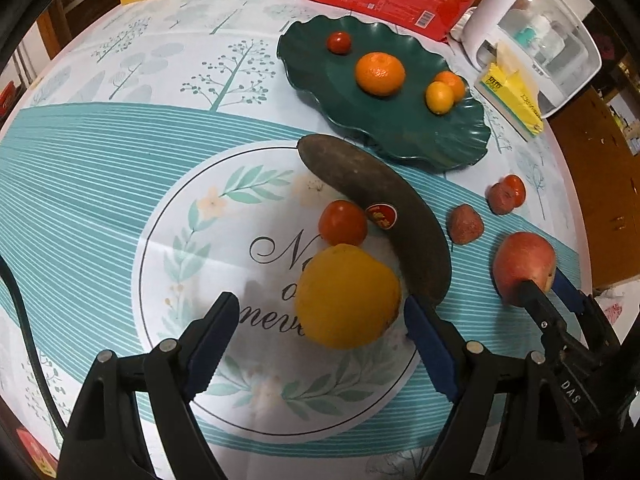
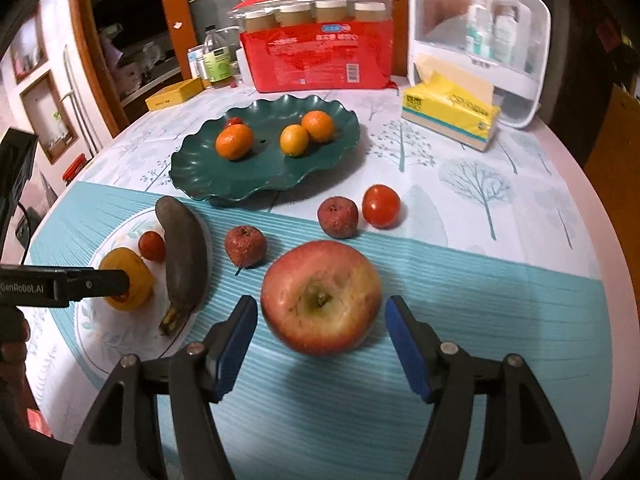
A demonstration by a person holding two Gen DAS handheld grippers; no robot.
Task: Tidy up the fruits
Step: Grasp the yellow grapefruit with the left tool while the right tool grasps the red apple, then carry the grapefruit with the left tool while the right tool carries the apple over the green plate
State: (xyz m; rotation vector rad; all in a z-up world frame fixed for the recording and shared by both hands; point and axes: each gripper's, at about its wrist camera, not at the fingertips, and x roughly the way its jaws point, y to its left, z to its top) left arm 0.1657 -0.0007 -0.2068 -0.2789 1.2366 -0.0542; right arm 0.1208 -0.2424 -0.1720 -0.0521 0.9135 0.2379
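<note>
My left tongs (image 1: 320, 320) have black plastic arms, each carrying a blue ribbed pad and silver pivot screws. My right tongs (image 2: 320, 340) are built the same: black arms, blue pads (image 2: 236, 344), round silver screws. White "DAS" lettering marks one body; "GenRobot.AI" marks the other. A black cable (image 1: 24, 320) trails alongside.

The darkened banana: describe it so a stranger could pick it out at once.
Start at the green scalloped plate in the middle of the table. Just in front of its near-left edge, on the tablecloth's white round medallion, lies the darkened banana. It is the only long, curved, brown-black fruit, with a red sticker; a small tomato and a yellow round fruit lie beside it.
</note>
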